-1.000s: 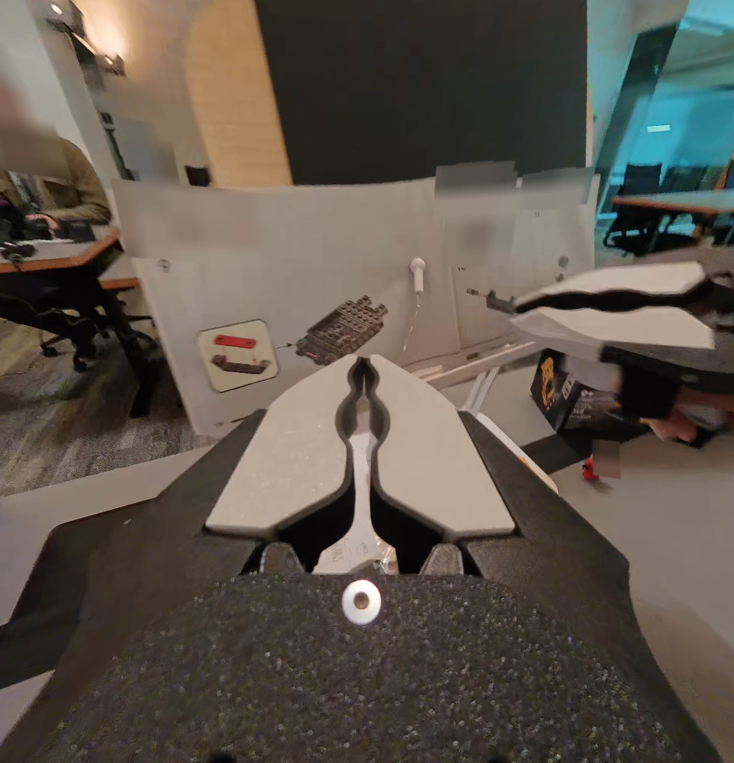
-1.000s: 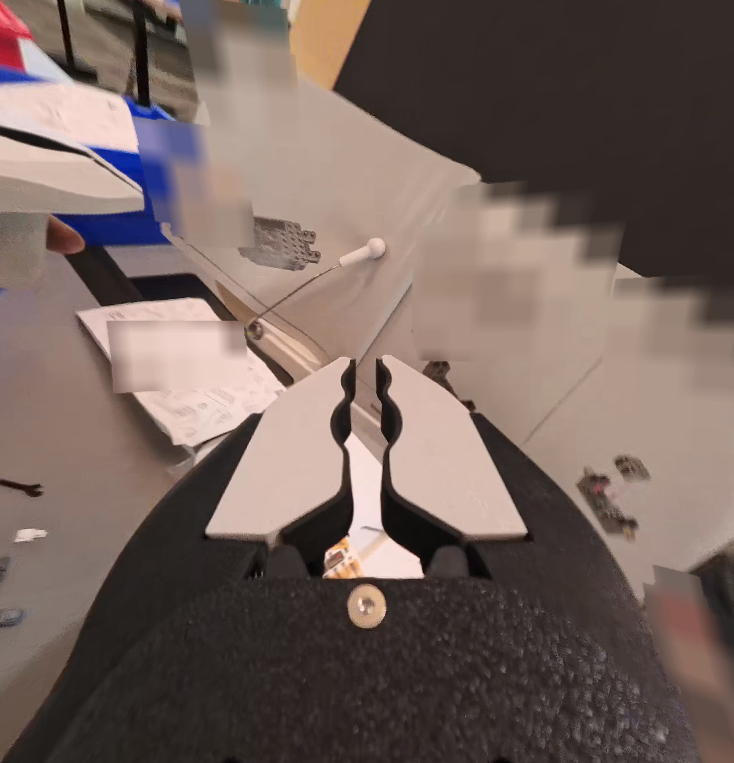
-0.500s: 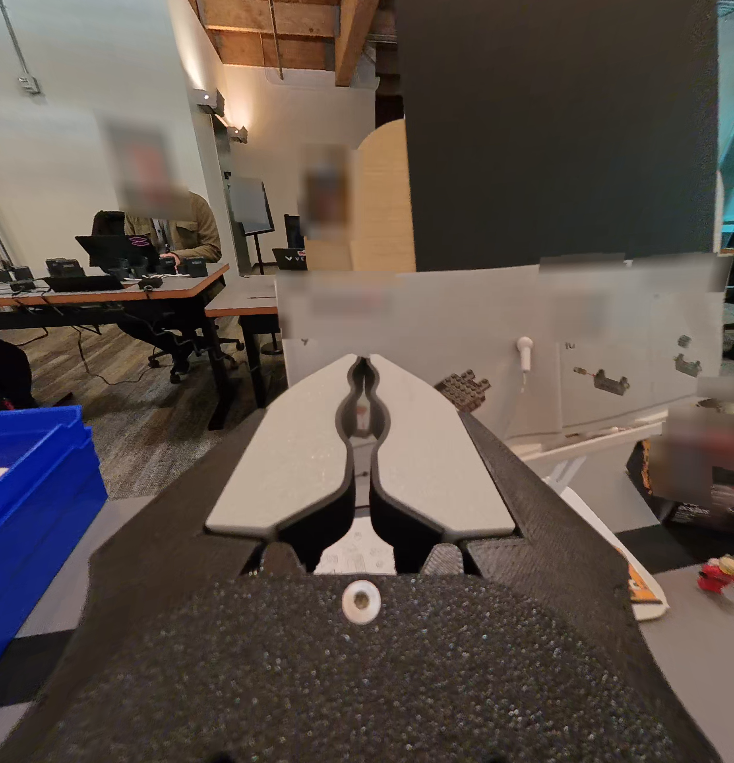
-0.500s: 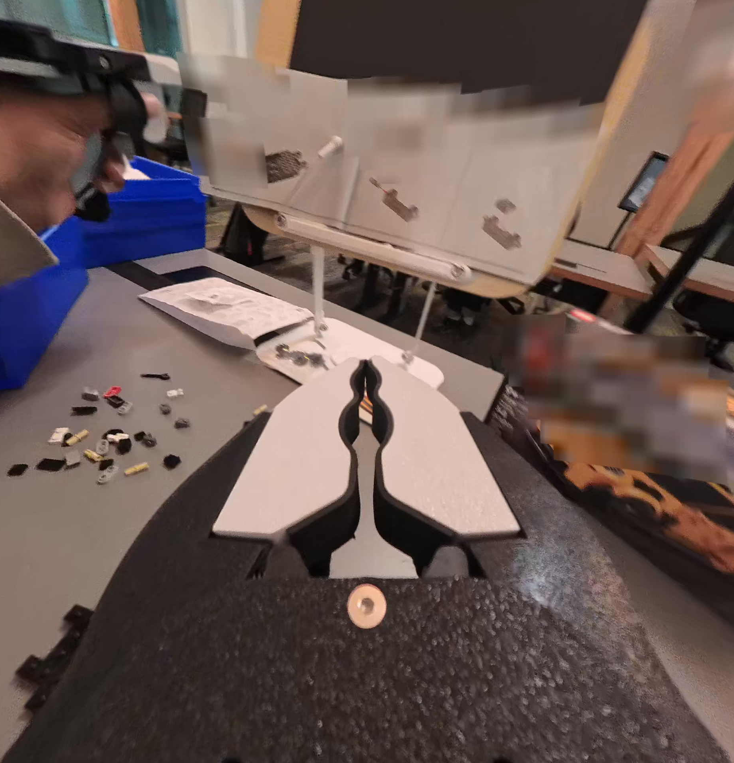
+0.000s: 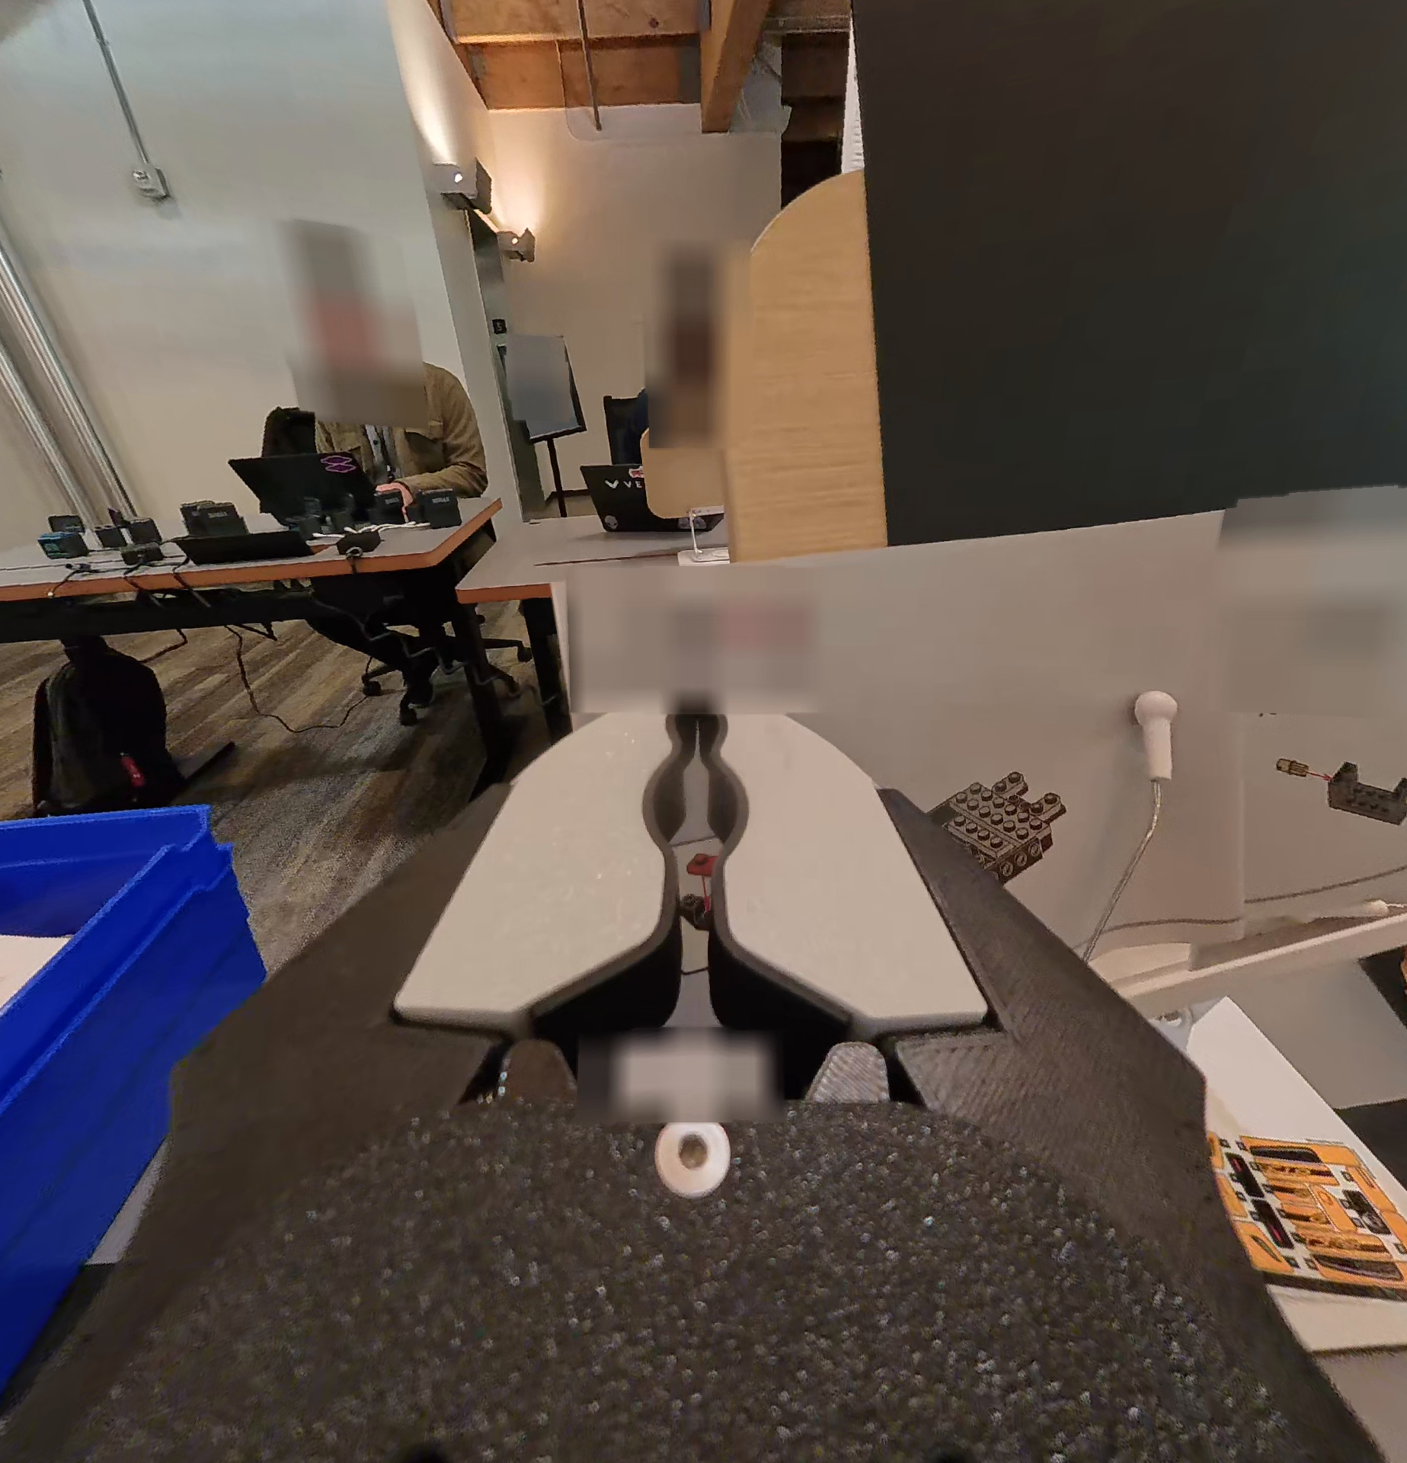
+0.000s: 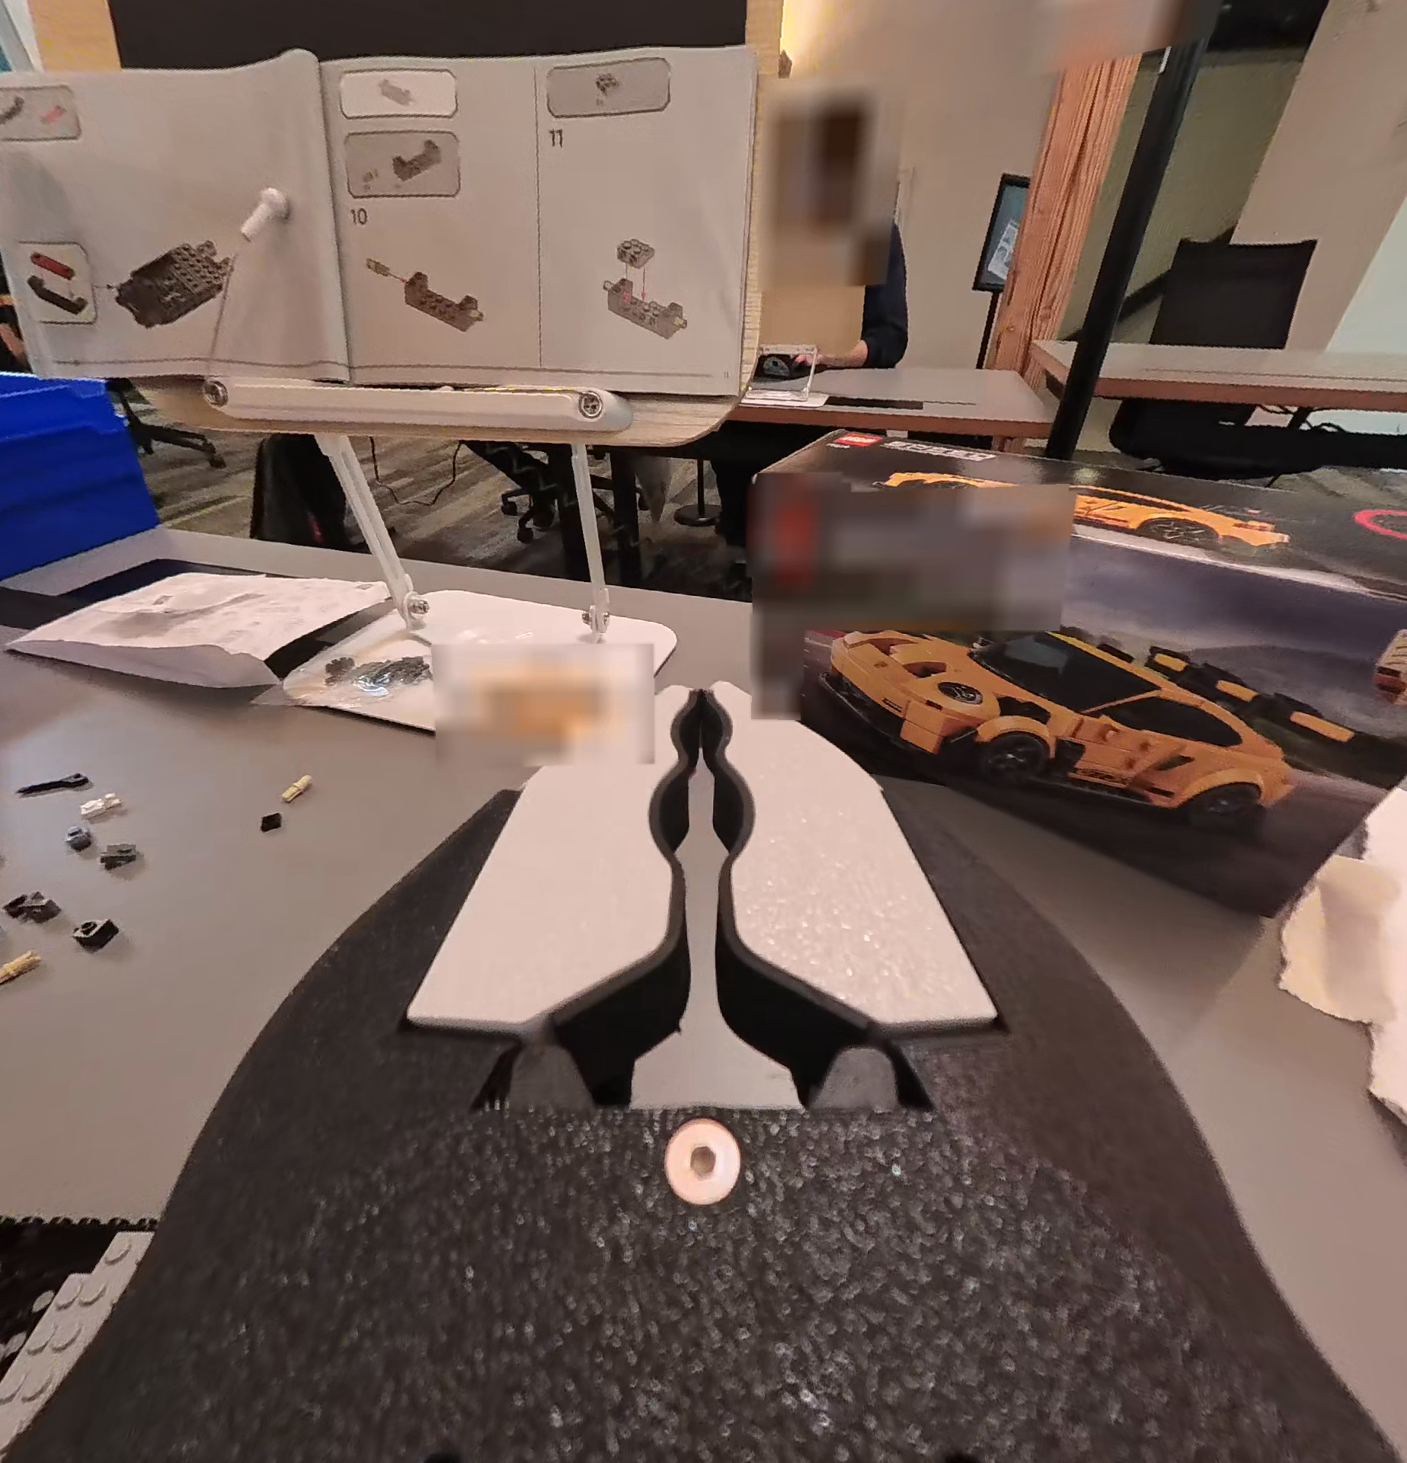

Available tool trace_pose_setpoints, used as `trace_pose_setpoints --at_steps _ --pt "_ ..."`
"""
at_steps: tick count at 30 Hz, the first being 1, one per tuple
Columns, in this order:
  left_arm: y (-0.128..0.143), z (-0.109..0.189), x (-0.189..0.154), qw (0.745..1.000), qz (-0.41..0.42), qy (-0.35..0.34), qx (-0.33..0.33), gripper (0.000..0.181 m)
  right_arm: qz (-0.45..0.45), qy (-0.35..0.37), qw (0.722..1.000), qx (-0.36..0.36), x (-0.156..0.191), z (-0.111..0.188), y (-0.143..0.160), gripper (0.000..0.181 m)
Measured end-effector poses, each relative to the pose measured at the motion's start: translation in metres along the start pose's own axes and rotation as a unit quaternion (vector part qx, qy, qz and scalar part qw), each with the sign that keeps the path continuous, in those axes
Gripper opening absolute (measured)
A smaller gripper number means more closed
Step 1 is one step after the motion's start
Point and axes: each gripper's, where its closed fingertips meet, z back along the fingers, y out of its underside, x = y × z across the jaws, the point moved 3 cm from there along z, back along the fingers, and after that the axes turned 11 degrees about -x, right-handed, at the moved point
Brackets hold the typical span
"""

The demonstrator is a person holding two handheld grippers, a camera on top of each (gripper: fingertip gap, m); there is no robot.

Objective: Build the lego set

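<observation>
My left gripper (image 5: pixel 696 719) is shut and empty, held up in front of the open instruction booklet (image 5: pixel 1001 807) on its white stand. My right gripper (image 6: pixel 701 697) is shut and empty, low over the grey table (image 6: pixel 209 1069). Small loose lego pieces (image 6: pixel 90 871), black, grey and tan, lie on the table to its left. The booklet (image 6: pixel 367 222) stands behind them on the stand (image 6: pixel 549 633). A clear bag of dark pieces (image 6: pixel 367 673) lies by the stand's base. Grey and black studded plates (image 6: pixel 35 1330) show at the bottom left corner.
The lego box (image 6: pixel 1080 673) with an orange car lies right of my right gripper. Torn white paper (image 6: pixel 1357 950) lies at the far right. A white paper bag (image 6: pixel 193 633) and blue bins (image 6: pixel 43 475) (image 5: pixel 90 989) are at the left. A sticker sheet (image 5: pixel 1317 1227) lies beside my left gripper. My right fingertips sit around 45 cm from my left ones.
My right gripper went from slightly open to shut and swung back, level over the table. My left gripper turned left and up; the right gripper has left its view.
</observation>
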Motion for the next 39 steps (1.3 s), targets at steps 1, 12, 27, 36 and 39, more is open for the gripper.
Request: trace_pose_setpoints --at_steps 1,12,27,36,39 --pt "0.000 -0.001 0.000 1.000 -0.004 -0.001 -0.002 0.000 0.002 -0.002 1.000 -0.001 0.001 0.000 0.000 0.000" --pt "-0.001 -0.009 0.007 1.000 -0.011 -0.018 -0.008 0.000 -0.002 -0.024 1.000 0.010 0.003 -0.001 0.010 0.000" --pt "0.009 -0.016 0.013 1.000 -0.016 -0.020 -0.002 0.000 0.009 -0.059 0.998 0.014 0.016 -0.002 0.017 0.000" --pt "0.004 -0.014 0.010 1.000 -0.021 -0.019 -0.009 0.000 0.015 -0.064 0.998 0.014 0.019 -0.002 0.017 0.000" --pt "0.004 -0.013 0.009 1.000 -0.022 -0.019 -0.010 0.000 0.016 -0.068 0.997 0.014 0.020 -0.002 0.017 0.000"
